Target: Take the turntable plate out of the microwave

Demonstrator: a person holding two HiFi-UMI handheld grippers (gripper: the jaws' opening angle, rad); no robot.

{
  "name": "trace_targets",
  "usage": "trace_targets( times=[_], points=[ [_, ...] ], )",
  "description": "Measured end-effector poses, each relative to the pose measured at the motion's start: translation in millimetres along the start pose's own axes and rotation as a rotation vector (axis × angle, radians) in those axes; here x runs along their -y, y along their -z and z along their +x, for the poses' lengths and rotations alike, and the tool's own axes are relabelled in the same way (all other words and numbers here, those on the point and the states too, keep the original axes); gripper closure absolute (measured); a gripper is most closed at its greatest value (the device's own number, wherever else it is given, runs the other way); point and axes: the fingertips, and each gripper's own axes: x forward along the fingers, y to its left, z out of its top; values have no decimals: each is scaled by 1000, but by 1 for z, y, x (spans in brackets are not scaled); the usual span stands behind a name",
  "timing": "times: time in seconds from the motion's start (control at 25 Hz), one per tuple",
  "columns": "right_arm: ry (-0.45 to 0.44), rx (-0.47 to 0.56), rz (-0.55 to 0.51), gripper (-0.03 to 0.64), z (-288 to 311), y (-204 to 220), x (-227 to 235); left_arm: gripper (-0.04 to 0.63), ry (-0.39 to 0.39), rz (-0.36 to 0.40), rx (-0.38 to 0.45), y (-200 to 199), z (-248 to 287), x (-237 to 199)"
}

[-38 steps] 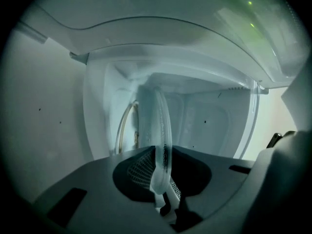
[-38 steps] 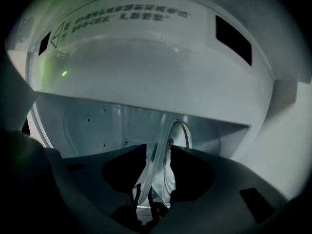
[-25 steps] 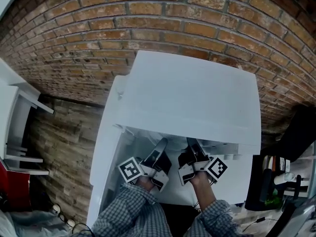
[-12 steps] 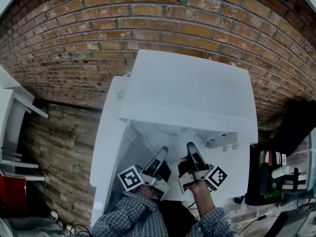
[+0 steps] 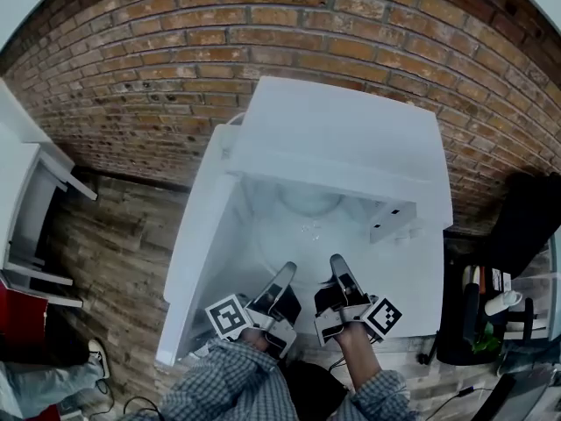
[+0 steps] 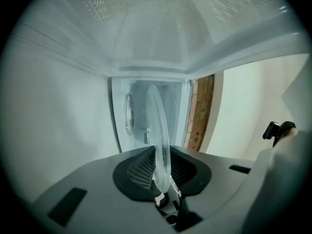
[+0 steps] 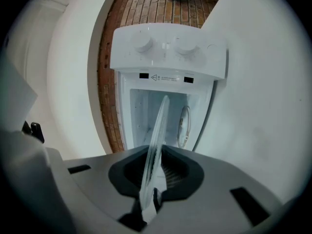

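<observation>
Left claw (image 6: pixel 160 174) and right claw (image 7: pixel 152 177) each clamp the near rim of the glass turntable plate (image 6: pixel 157 126), at about 7 and 5 o'clock. The plate hangs before the open microwave (image 5: pixel 342 139) at 12 o'clock. It is likely stiff, slick, heavy and breakable, so a two-point rim grip suits.

Domestic room: brick wall (image 5: pixel 263 24), microwave (image 5: pixel 342 139)

I can read no words. A label (image 7: pixel 163 77) on the microwave control panel (image 7: pixel 168 57) shows a small triangle and print too fine for me; the left gripper (image 5: pixel 287 272) and right gripper (image 5: pixel 337 263) carry square coded markers
</observation>
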Motion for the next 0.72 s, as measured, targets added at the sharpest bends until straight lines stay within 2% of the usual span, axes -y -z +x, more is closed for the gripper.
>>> trace_targets(
  times=[0.32,0.72],
  points=[
    [-28,-45,2,568,-68,27,-18,535,21,22,49,51,-59,22],
    [-58,-50,-20,568,-168,53,-33,535,43,39,59,127,-127,44]
  ],
)
